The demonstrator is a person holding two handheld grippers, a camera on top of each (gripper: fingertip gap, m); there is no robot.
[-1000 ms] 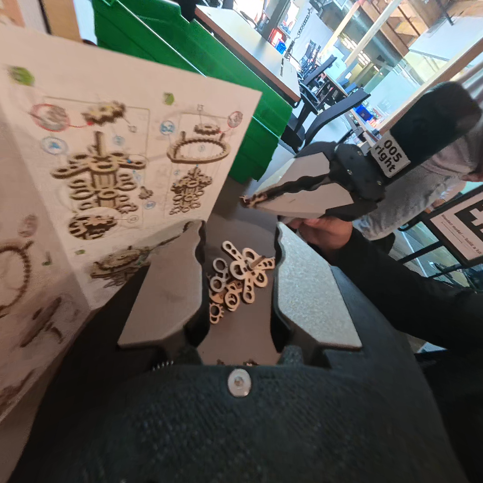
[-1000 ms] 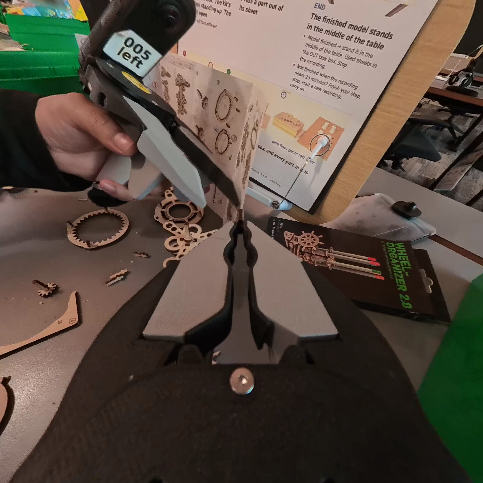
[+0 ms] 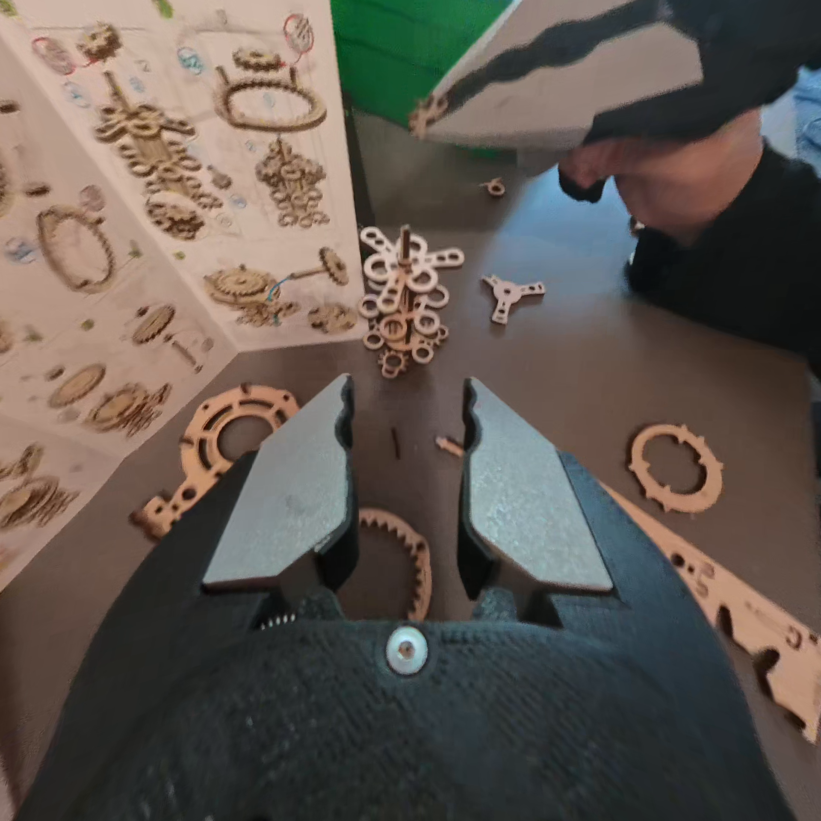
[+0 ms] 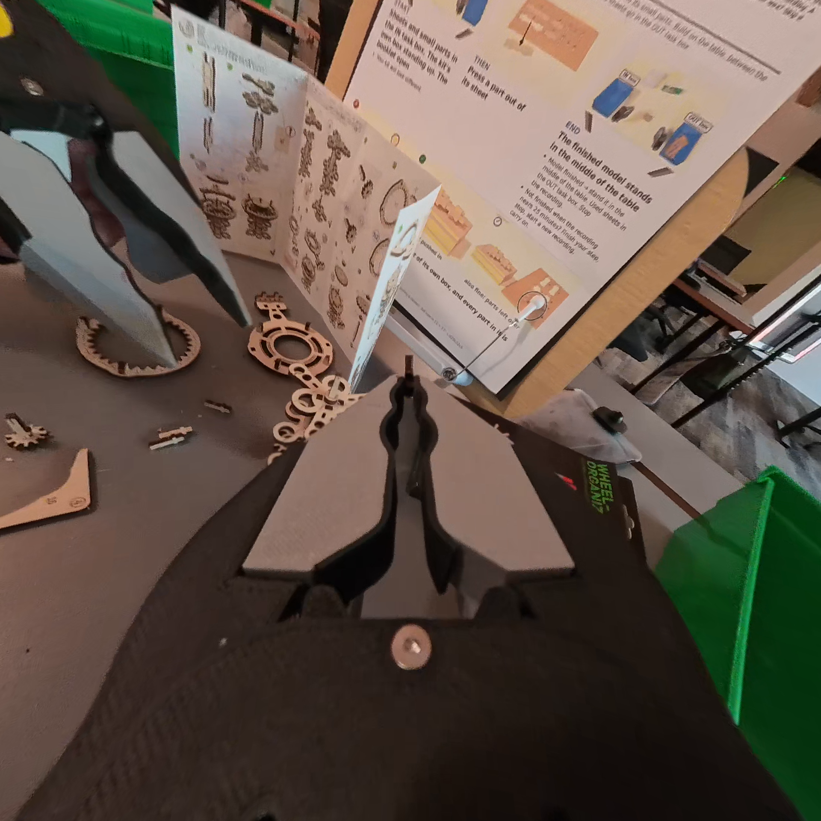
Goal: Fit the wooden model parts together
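The left hand-held gripper [image 3: 408, 411] hangs released above the table [image 3: 577, 400], a toothed ring [image 3: 406, 559] beneath it and the ringed model [image 3: 402, 306] at 12 o'clock. The right hand-held gripper [image 4: 409, 383] is clenched on a small gear [image 3: 427, 113].

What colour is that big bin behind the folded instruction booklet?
Bright green bin, clearest in the left wrist view.

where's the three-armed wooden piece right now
In the left wrist view the three-armed wooden piece lies flat on the table, just right of the stacked ring assembly and ahead of the open left gripper.
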